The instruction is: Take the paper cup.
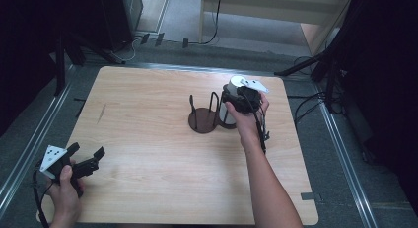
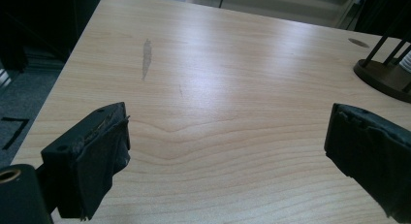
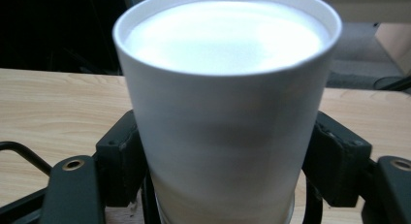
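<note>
Right gripper view puts my right tongs (image 3: 228, 161) on either side of the white cup (image 3: 228, 112), one pad against each flank of its lower wall, so I read them as closed on it; the cup stands upright, its long axis vertical, mouth up, dead ahead between the jaws. From the high view the cup (image 1: 230, 97) sits at the right edge of the dark wire holder (image 1: 204, 117) on the worktop (image 1: 148, 154), so any move turns on that holder lying just to the cup's left. My left tongs (image 1: 91, 159) hang wide open, holding nothing, well apart near the worktop's near-left corner; the right hand is far nearer.
</note>
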Demonstrator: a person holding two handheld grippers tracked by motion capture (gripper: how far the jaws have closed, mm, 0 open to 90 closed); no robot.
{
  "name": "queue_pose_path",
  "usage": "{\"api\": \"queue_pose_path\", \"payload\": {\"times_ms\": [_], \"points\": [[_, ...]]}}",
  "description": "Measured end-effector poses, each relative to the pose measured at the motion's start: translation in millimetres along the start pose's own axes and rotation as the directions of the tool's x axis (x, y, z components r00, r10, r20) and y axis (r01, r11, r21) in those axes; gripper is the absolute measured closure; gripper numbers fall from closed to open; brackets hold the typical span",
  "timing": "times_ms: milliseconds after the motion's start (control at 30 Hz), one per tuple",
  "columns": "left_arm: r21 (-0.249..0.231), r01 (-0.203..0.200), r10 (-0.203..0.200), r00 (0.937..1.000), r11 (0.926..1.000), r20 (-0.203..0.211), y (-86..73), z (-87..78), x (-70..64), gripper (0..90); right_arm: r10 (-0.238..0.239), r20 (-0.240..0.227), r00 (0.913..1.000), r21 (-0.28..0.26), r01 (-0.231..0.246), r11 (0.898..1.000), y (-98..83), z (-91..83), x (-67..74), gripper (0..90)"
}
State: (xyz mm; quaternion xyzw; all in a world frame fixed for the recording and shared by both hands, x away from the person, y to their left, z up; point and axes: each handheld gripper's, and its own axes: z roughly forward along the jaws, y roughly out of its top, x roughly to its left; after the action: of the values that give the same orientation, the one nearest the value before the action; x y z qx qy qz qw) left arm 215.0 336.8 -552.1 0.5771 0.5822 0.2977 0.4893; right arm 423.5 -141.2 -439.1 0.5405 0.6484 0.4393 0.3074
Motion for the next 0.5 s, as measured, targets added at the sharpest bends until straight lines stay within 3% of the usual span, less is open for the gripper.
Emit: {"api": "queue_pose_path", "payload": {"times_ms": [133,500], "points": [[-0.001,0.0,0.0,1.0,1.0,0.001,0.0,0.2,0.0,2.8,-0.023,0.013,0.9997,-0.007,0.023,1.0,0.7,-0.5,1.6,26.2],[-0.001,0.001,-0.001,1.0,1.0,0.002,0.0,0.2,0.2,2.8,-0.009,0.03,0.9995,-0.018,0.01,1.0,3.8,-2.4,-0.8,26.9]]}}
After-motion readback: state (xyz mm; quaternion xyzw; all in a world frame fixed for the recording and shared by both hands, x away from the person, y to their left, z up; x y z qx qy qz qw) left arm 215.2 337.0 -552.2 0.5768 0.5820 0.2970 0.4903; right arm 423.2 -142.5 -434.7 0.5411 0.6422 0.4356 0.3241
